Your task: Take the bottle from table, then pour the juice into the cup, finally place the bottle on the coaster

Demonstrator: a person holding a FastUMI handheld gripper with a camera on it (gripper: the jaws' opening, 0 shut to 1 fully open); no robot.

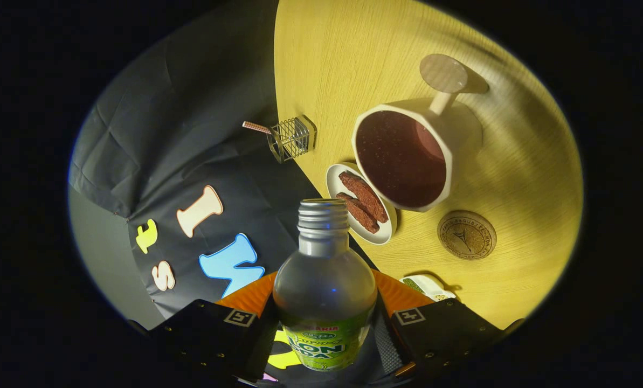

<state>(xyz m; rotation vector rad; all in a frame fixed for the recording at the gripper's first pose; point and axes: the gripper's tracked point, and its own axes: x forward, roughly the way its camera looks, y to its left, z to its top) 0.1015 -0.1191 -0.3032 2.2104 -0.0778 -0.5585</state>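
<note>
You have the bottle (324, 280) clamped in the gripper (325, 345), both fingers pressing on its labelled lower body, cap off and neck pointing forward. Take the cup (407, 156) as your landmark: the bottle's mouth sits just short of its rim, on the side where the small plate of biscuits (360, 202) touches the cup. The cup already looks full of dark liquid, and the bottle looks mostly drained, so I judge the pour is at or near its end. Next, bring the bottle upright and carry it to the round coaster (467, 235) lying on the counter (353, 59) just beside the cup, then set it down squarely before releasing.
</note>
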